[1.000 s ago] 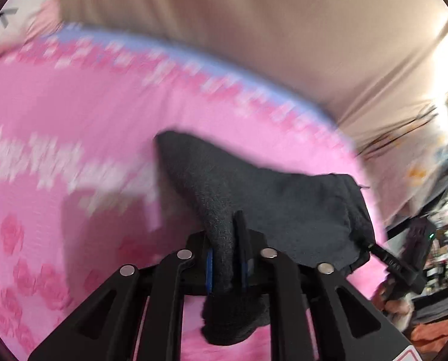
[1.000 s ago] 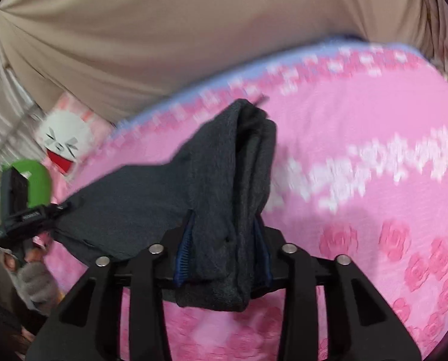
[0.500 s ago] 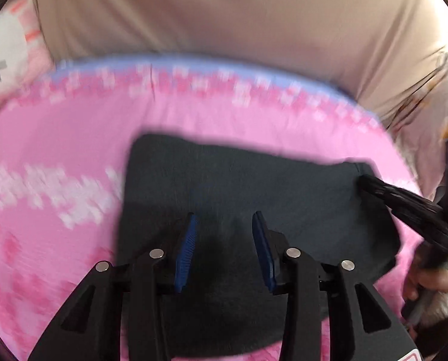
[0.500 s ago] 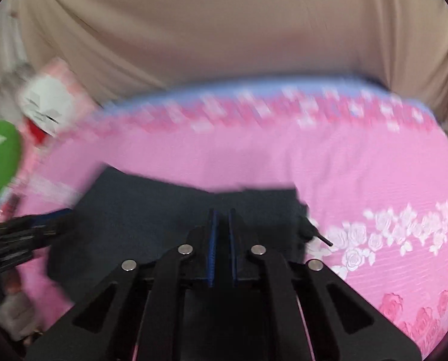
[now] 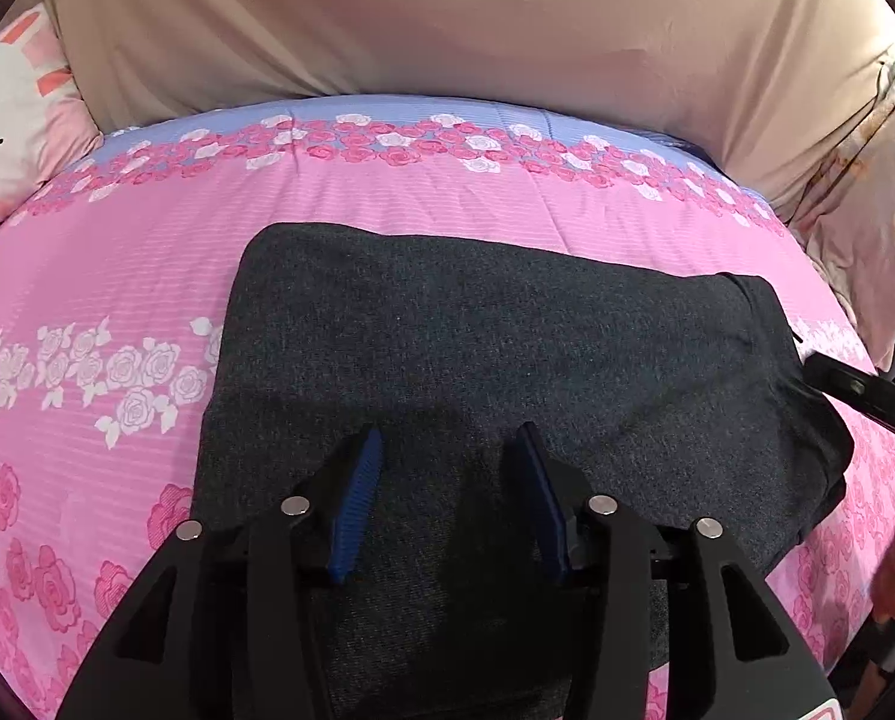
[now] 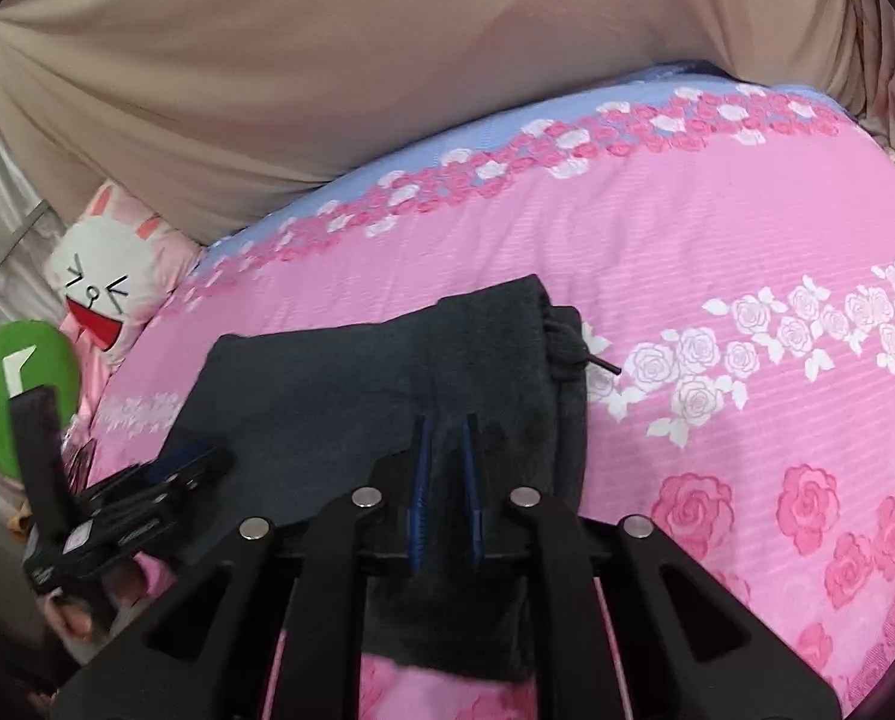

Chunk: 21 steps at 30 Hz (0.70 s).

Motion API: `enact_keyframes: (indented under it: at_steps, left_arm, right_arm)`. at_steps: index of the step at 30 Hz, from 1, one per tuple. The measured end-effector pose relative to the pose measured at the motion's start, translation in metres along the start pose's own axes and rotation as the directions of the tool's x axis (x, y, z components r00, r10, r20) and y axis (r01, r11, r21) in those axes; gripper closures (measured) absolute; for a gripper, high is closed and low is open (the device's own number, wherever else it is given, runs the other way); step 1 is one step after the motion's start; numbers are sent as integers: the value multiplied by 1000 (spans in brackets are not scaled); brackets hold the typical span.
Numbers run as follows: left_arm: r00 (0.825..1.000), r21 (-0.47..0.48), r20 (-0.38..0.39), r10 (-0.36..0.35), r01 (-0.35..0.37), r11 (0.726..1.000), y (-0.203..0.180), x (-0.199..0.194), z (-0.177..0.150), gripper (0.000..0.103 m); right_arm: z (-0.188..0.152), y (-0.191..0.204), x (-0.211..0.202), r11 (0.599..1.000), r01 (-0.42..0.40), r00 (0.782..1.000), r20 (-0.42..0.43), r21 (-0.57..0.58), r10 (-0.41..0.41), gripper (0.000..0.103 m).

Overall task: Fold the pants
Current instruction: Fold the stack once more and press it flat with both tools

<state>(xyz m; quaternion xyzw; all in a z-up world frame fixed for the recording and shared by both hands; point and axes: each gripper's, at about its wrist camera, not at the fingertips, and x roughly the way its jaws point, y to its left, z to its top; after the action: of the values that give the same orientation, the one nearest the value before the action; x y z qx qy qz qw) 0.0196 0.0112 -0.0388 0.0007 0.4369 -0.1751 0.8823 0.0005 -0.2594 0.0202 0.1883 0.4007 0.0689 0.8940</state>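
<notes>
**Fold pants: fold laid down, one grip not yet released**

We see the dark grey knitted pants (image 5: 477, 360) lying as a flat, roughly rectangular bundle on the pink rose-printed bedspread (image 5: 117, 264), near the edge closest to us. More than one layer shows at the waistband end, so we judge at least one fold is done.

Left gripper (image 5: 450, 444): jaws wide apart, blue pads (image 5: 357, 498) over the cloth and holding nothing; whether they touch the fabric we cannot tell. Right gripper (image 6: 445, 438): jaws nearly together, pinching a ridge of the pants at the waistband end.

Orientation: in the left wrist view the long axis runs about 9 to 3 o'clock, the rounded folded edge at 9 and the waistband at 3, where the right gripper's black frame enters. In the right wrist view the waistband with its black drawstring (image 6: 591, 360) sits at 12 to 1 o'clock of the jaws (cord tip trailing onto the bedspread), and the bundle extends towards 9 o'clock.

Remaining, in our judgement: release the right pinch, flatten the raised ridge, possibly one more fold across the long axis to halve the length.

A white rabbit-face cushion (image 6: 105, 294) lies at 10 o'clock, well apart from the pants.
</notes>
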Motion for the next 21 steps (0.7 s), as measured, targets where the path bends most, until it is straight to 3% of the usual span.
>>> enact_keyframes:
  at_steps: [3, 5, 8, 10, 12, 15, 18, 21]
  left_arm:
    - [1000, 6, 1, -5, 5, 1000, 0, 0, -1, 54]
    - [1000, 8, 1, -8, 8, 1000, -1, 0, -1, 52]
    - [1000, 24, 1, -21, 21, 999, -3, -2, -1, 41]
    - [1000, 45, 30, 7, -8, 999, -9, -10, -2, 32]
    - [998, 83, 66, 5, -11, 996, -19, -23, -6, 31]
    - [993, 169, 102, -55, 37, 985, -44, -43, -10, 15]
    - [989, 279, 102, -111, 78, 957, -81, -52, -11, 15]
    - [984, 329, 89, -152, 115, 937, -109, -48, -9, 15]
  right_arm:
    - [-14, -6, -10, 1000, 22, 1000, -16, -14, -22, 84]
    - [-27, -5, -18, 1000, 20, 1000, -20, -7, -21, 71]
    - [-37, -3, -24, 1000, 11, 1000, -20, -3, -11, 65]
    - [-39, -6, -21, 1000, 12, 1000, -23, -1, -12, 65]
    - [-41, -9, -17, 1000, 7, 999, -34, 2, -7, 66]
    - [-37, -6, -18, 1000, -12, 1000, -21, -19, 12, 84]
    - [-22, -6, -26, 995, -97, 995, 7, 1, 97, 87]
    - [-3, 2, -34, 987, -163, 986, 47, -5, 163, 89]
